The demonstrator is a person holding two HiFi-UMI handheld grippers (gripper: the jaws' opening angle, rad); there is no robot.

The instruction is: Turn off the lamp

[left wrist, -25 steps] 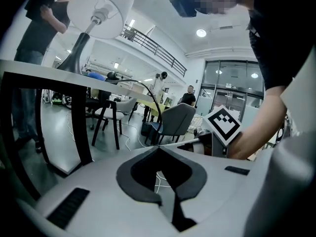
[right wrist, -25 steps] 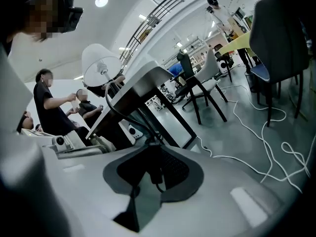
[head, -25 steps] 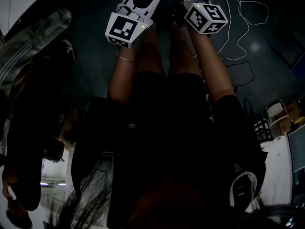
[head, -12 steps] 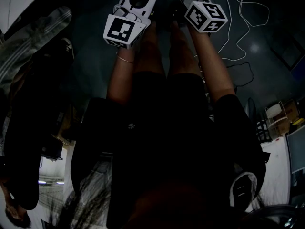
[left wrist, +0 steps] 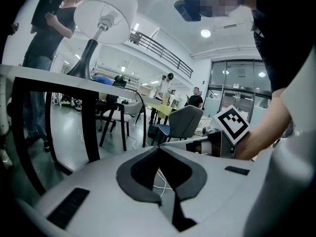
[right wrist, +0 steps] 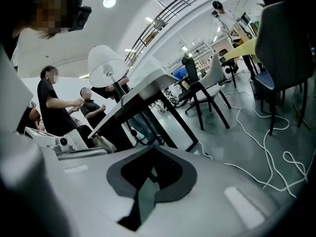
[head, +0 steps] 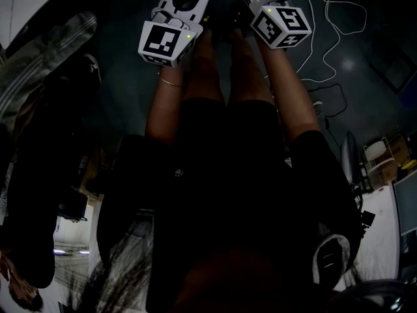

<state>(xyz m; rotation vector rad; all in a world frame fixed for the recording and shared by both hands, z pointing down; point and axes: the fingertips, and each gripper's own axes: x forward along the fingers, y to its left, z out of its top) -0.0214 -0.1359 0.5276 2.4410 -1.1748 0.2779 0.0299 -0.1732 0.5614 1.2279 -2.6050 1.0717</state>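
We're holding both tools low, well apart from the table [left wrist: 74,80], and the lamp [left wrist: 101,14] is standing up on its top, off to the far left. The left gripper [left wrist: 159,148] is sitting with its jaws together on nothing, and the right gripper [right wrist: 150,147] has just been closing its jaws on empty air. We're judging the reach as not yet begun. Next, one gripper is going to need lifting over the table edge to the lamp's switch, which we're not seeing from here.

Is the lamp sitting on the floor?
No, the lamp stands up on top of the table, well above the floor.
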